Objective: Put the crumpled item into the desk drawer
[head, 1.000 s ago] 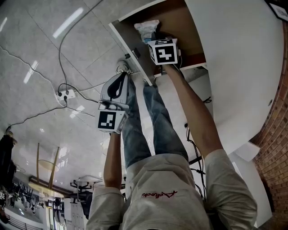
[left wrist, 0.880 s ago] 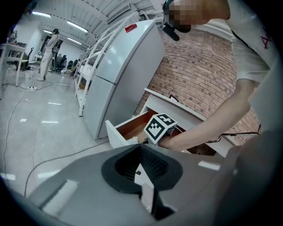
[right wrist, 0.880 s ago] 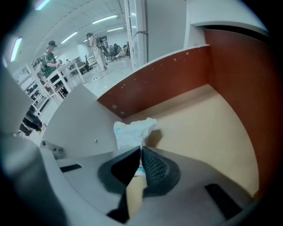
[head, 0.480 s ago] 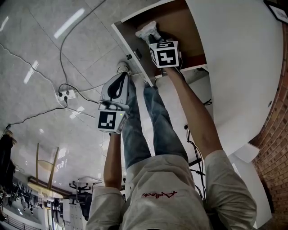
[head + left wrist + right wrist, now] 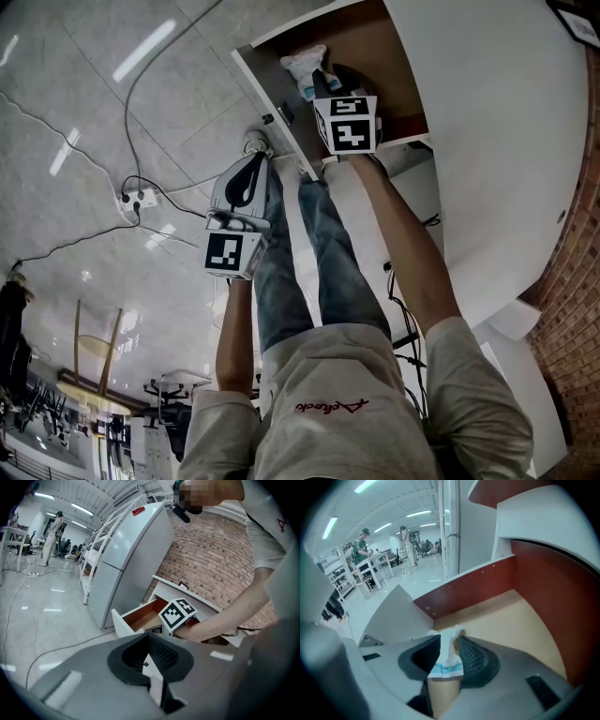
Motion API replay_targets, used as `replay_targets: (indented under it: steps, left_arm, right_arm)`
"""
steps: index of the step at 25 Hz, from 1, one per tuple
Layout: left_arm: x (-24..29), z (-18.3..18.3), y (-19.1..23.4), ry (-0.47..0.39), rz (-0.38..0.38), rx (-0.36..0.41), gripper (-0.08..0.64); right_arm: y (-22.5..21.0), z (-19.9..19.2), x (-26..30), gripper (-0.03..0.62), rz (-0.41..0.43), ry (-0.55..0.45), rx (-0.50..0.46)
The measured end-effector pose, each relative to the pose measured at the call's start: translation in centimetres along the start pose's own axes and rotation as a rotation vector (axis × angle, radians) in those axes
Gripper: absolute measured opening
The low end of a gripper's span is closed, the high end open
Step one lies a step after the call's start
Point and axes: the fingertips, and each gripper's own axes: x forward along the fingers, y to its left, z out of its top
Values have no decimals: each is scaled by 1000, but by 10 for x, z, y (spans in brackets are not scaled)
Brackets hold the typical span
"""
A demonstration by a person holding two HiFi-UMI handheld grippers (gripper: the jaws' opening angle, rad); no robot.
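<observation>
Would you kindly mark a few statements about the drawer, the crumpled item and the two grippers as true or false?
1. The desk drawer stands open. True.
2. The right gripper is clamped on the crumpled item. False: its jaws have just been opening and stand apart, with the item loose between them.
3. The crumpled item is inside the drawer. True.
4. The left gripper reaches into the drawer. False: it is outside the drawer, over the floor, with nothing between its jaws.
</observation>
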Motion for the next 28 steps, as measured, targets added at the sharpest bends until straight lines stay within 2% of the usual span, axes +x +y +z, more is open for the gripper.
replay_targets:
  steps: [2, 7, 10, 19, 28]
  left_arm:
    - [0, 1, -1, 0, -1, 2, 9]
    - [0, 3, -2, -2, 0, 6, 9]
    - [0, 5, -2, -4, -1, 12, 9]
    - [1, 18, -9, -9, 0, 36, 9]
    - [-2, 39, -16, -30, 25, 94, 9]
  right_arm:
    - [2, 5, -6, 124, 0, -30, -3]
    - [7, 21, -23, 38, -6, -119, -23]
    - [11, 29, -35, 14, -2, -173, -25]
    - [18, 50, -88, 12, 25, -328, -13]
    - [19, 50, -152, 12, 24, -437, -10]
